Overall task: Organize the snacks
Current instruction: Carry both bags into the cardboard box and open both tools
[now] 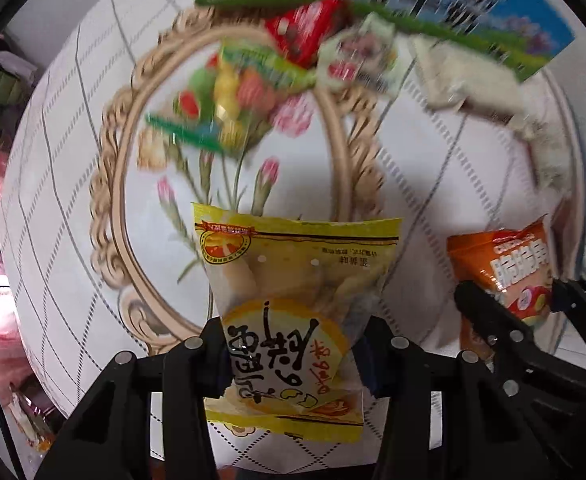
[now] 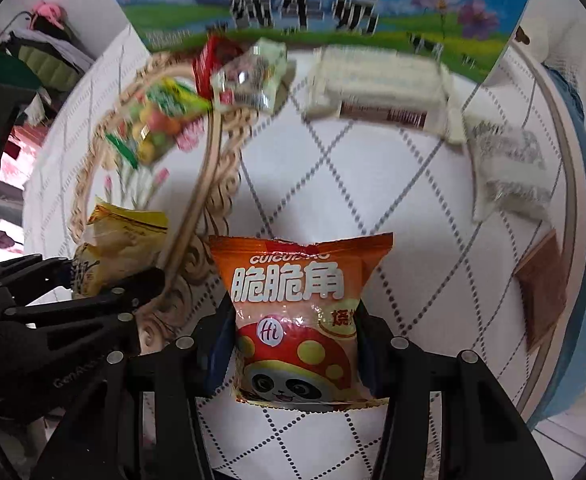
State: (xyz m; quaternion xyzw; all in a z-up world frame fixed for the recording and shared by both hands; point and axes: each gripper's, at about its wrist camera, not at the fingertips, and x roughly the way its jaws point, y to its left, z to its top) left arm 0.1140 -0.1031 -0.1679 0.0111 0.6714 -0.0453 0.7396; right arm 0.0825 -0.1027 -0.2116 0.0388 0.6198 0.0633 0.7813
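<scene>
Jaws of the left gripper are squeezed shut on a yellow snack bag, lifted above the white worktop. The right gripper pinches an orange snack bag (panda on it). More snacks lie by a big box

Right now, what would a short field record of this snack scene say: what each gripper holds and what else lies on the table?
left gripper: shut on yellow snack bag, lifted off the cloth
right gripper: shut on orange snack bag
table: round, white quilted cloth with flower print
loose snacks: candy bag, red packet, clear packet, white packet
box: printed carton at far edge
</scene>
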